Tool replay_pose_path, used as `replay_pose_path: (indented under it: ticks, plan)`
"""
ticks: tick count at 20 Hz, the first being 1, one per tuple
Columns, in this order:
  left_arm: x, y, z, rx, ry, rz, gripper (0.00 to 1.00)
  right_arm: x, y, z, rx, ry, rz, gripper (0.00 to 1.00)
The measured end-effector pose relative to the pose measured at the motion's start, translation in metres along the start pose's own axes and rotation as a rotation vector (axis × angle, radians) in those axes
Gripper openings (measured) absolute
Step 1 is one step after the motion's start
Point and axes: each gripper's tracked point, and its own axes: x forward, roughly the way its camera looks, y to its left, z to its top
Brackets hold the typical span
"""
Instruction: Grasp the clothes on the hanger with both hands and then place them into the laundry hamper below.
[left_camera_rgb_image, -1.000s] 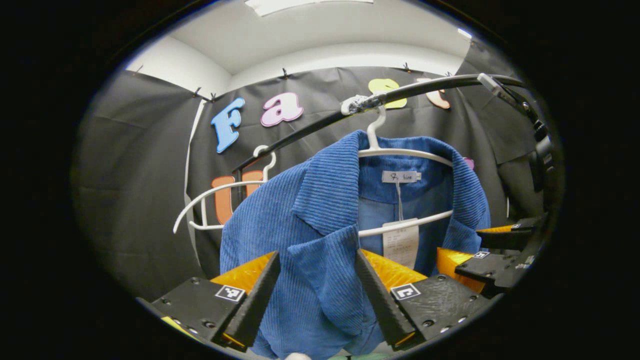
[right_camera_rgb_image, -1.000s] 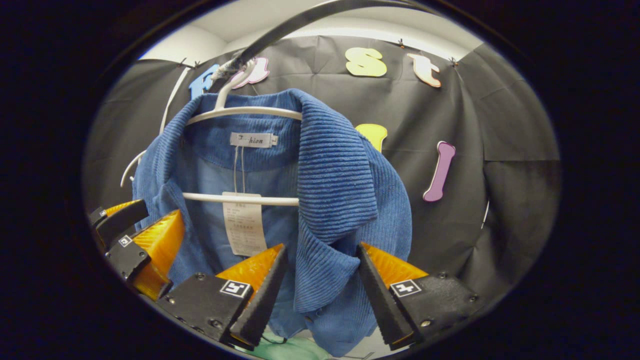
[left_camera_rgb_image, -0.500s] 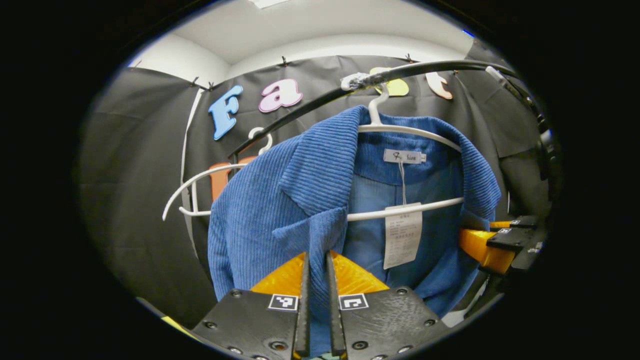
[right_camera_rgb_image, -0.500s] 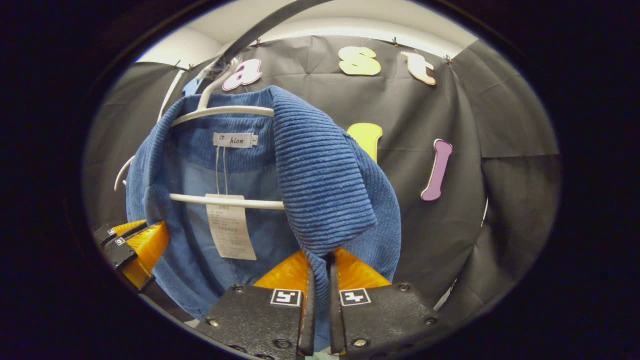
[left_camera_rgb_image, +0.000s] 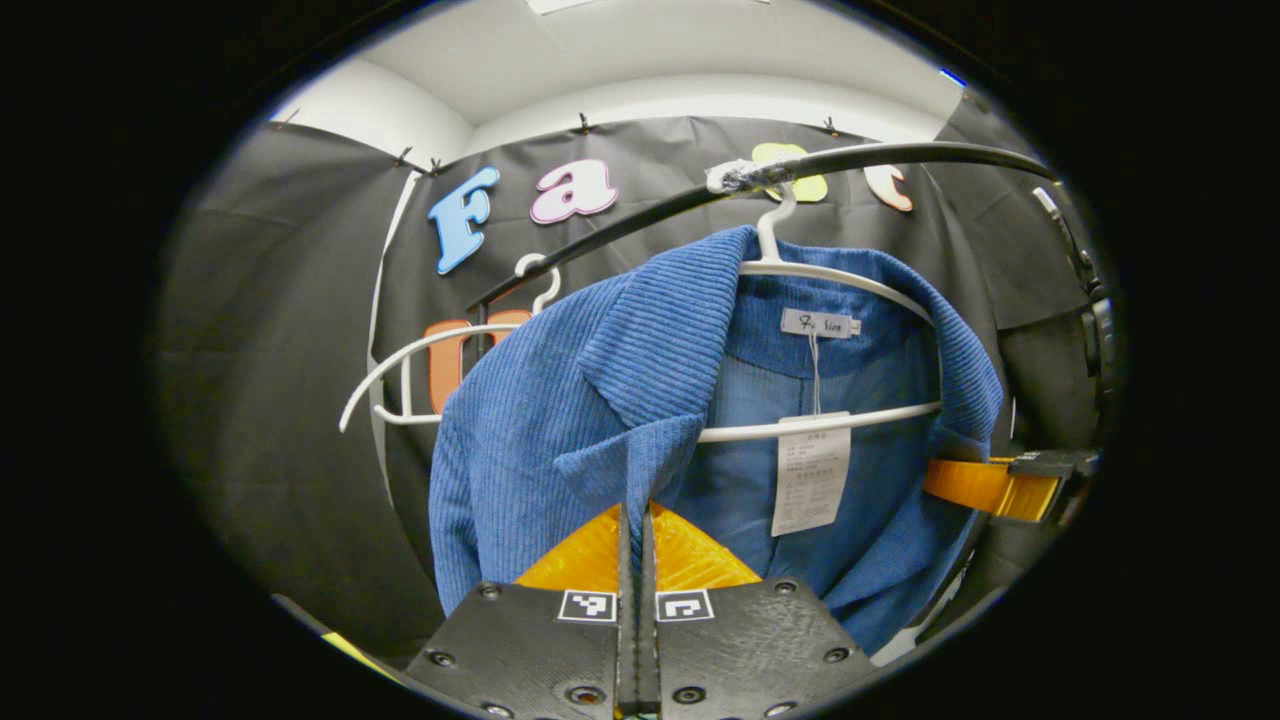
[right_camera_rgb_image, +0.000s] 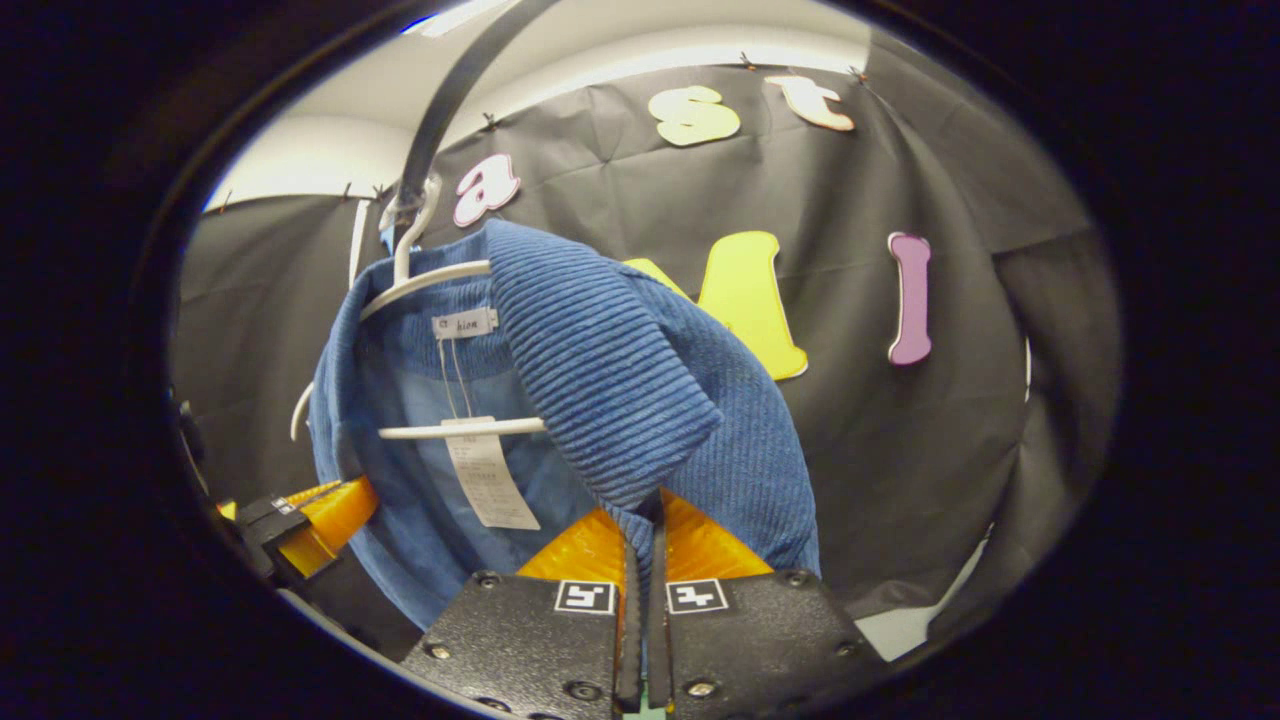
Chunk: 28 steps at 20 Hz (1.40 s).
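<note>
- In the left gripper view, my left gripper (left_camera_rgb_image: 636, 545) sits at the bottom centre of the frame, its two fingers pressed together on the front edge of the blue corduroy jacket (left_camera_rgb_image: 540, 440), just under the lapel.
- The jacket fills the middle of that frame, hanging on a white hanger (left_camera_rgb_image: 830, 275) whose hook goes over the black rail (left_camera_rgb_image: 900, 153) near the top right.
- A white neck label (left_camera_rgb_image: 818, 323) sits inside the collar, and a paper tag (left_camera_rgb_image: 808, 482) hangs down from it over the hanger's lower bar, right of centre.
- A second, bare white hanger (left_camera_rgb_image: 420, 350) hangs from the same rail in the left half of the frame, behind the jacket's shoulder.
- At the right edge of that frame I see the other gripper reaching in against the jacket's far front.
- In the right gripper view, my right gripper (right_camera_rgb_image: 643, 540) is at the bottom centre, both fingers clamped on the jacket (right_camera_rgb_image: 620, 370) right below the point of the lapel.
- There the jacket hangs in the left and middle of the frame; the hanger (right_camera_rgb_image: 430, 280) and its hook meet the rail (right_camera_rgb_image: 450, 90) at the upper left.
- The paper tag (right_camera_rgb_image: 488, 482) dangles in the lower left of centre, across the hanger's bar.
- The left gripper (right_camera_rgb_image: 315, 510) appears at the lower left edge, touching the jacket's other front.
- I cannot make out the laundry hamper.
</note>
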Motion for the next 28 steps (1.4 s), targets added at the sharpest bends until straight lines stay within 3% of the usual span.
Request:
replay_pose_path:
  ticks: [11,15,20,28]
  plan:
    - [-0.002,0.058,0.046,0.017,-0.084,0.138,0.00,-0.014,-0.024,0.047,0.081,-0.076,0.022,0.06]
    - [0.001,0.070,0.056,-0.012,-0.090,0.165,0.04,-0.014,-0.039,0.065,0.097,-0.101,0.011,0.06]
    - [0.005,0.086,0.078,0.005,-0.133,0.189,0.00,-0.013,-0.053,0.084,0.109,-0.129,0.010,0.06]
    - [0.011,0.098,0.090,0.006,-0.147,0.206,0.00,-0.016,-0.051,0.094,0.168,-0.073,0.122,0.06]
